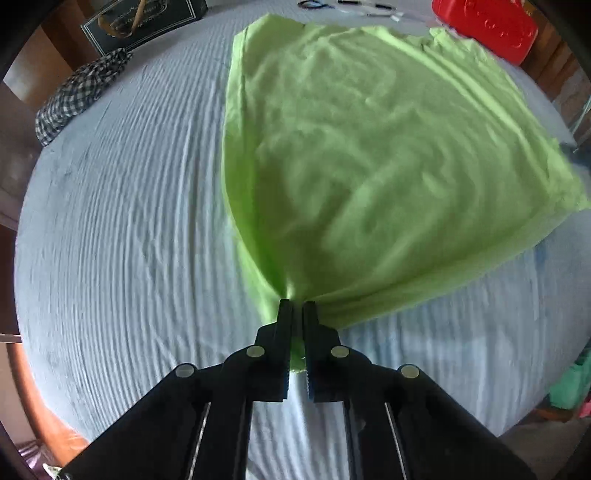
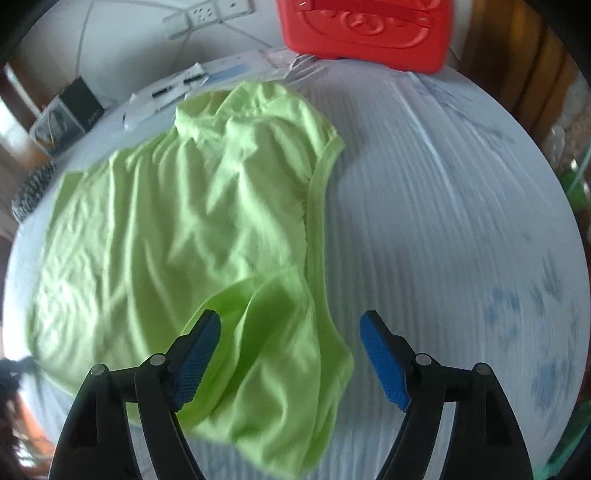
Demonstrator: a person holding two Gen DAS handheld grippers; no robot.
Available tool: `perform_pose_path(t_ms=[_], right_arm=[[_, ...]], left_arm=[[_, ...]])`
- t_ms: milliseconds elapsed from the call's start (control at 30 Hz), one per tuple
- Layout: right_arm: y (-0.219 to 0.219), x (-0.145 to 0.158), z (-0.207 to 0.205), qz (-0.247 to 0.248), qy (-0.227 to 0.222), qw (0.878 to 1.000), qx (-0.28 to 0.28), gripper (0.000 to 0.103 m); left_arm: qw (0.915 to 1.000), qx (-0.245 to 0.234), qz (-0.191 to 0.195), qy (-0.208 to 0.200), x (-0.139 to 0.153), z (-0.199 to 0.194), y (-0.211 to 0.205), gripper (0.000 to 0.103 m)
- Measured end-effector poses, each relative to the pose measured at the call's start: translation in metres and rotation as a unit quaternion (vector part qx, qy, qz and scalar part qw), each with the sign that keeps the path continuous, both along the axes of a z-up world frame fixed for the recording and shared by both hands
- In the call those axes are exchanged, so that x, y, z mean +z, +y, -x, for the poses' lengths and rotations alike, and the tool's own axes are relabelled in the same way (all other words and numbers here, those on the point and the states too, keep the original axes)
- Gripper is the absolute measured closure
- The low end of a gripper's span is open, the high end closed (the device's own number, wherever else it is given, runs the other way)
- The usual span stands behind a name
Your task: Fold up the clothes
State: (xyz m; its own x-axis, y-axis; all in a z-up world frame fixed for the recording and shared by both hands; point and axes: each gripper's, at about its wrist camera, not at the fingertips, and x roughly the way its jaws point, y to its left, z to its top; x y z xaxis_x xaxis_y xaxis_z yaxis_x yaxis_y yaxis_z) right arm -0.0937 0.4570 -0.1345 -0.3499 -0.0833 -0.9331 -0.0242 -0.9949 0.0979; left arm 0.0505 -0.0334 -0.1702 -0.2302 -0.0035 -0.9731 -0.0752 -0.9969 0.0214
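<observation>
A lime-green T-shirt (image 1: pixel 369 147) lies spread over a pale ribbed sheet (image 1: pixel 129 221) that covers a rounded bench. The left tongs (image 1: pixel 297 306) are clamped tight on a corner of the shirt, the cloth gathered into a pinch at their tips with a small tuft of green showing between the black fingers lower down; from that pinch the fabric fans out away from the camera. The right tongs (image 2: pixel 290 321) stand wide open over the near end of the shirt, where a fold of cloth is humped up between their blue pads (image 2: pixel 197 354) (the pads do not press on it, so they have hold of nothing). In the right wrist view the shirt reaches from the near edge of the bench up toward the far side, wrinkled, with a hemmed edge running along its right side. Beyond it stands a red plastic case (image 2: pixel 365 33), with some white papers (image 2: pixel 207 85) beside it. In the left wrist view a bunched black-and-white checked cloth (image 1: pixel 79 94) lies at the far left edge of the bench, well apart from the shirt, next to a dark printed box (image 1: pixel 144 20).
</observation>
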Motion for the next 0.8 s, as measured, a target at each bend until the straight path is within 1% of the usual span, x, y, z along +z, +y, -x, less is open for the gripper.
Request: perform_pose_path(t_ms=[33,67,100,133,267,333,367,433,467,533,600,633,667,700,733,767,800], right_arm=[[-0.002,0.000,0.001,-0.003,0.001,1.000,0.006,0.070],[-0.002,0.009,-0.006,0.001,0.012,1.000,0.010,0.096],[-0.002,0.018,-0.013,0.005,0.023,1.000,0.015,0.101],[-0.002,0.027,-0.019,0.009,0.034,0.999,0.019,0.102],[0.000,0.066,-0.039,0.025,0.080,0.996,0.032,0.102],[0.005,0.087,-0.041,0.031,0.101,0.994,0.031,0.102],[0.009,0.092,-0.034,0.032,0.106,0.994,0.024,0.102],[0.020,0.093,-0.014,0.035,0.108,0.993,0.009,0.102],[0.023,0.088,-0.002,0.040,0.101,0.994,0.003,0.101],[0.030,0.077,0.022,0.047,0.084,0.995,-0.007,0.101],[0.034,0.060,0.037,0.050,0.063,0.997,-0.019,0.100],[0.036,0.052,0.043,0.052,0.052,0.997,-0.026,0.095],[0.038,0.046,0.046,0.054,0.043,0.997,-0.033,0.087],[0.040,0.044,0.042,0.054,0.039,0.997,-0.041,0.082],[0.042,0.045,0.036,0.054,0.040,0.997,-0.049,0.068],[0.044,0.046,0.027,0.057,0.041,0.996,-0.056,0.048],[0.048,0.049,0.015,0.065,0.043,0.995,-0.063,0.036]], left_arm=[[1.0000,0.000,0.001,0.006,0.005,0.003,0.001,0.099],[0.9999,0.001,0.002,0.012,0.010,0.005,0.002,0.099],[0.9998,0.002,-0.002,0.018,0.018,0.006,0.001,0.099],[0.9997,0.003,-0.006,0.024,0.026,0.007,0.000,0.099],[0.9973,0.009,-0.044,0.059,0.067,0.020,-0.008,0.099],[0.9963,0.008,-0.052,0.068,0.077,0.040,-0.010,0.099],[0.9959,0.007,-0.054,0.071,0.079,0.052,-0.011,0.099],[0.9962,0.005,-0.042,0.076,0.078,0.084,-0.018,0.099],[0.9964,0.007,-0.038,0.075,0.077,0.095,-0.018,0.099],[0.9970,0.012,-0.040,0.065,0.064,0.126,-0.018,0.099],[0.9976,0.024,-0.038,0.053,0.053,0.150,-0.018,0.099],[0.9977,0.033,-0.036,0.046,0.048,0.160,-0.019,0.099],[0.9977,0.042,-0.034,0.040,0.044,0.170,-0.021,0.099],[0.9976,0.046,-0.036,0.037,0.043,0.173,-0.022,0.099],[0.9973,0.047,-0.043,0.037,0.043,0.172,-0.022,0.099],[0.9971,0.046,-0.047,0.038,0.045,0.169,-0.023,0.095],[0.9972,0.045,-0.048,0.037,0.045,0.165,-0.024,0.090]])
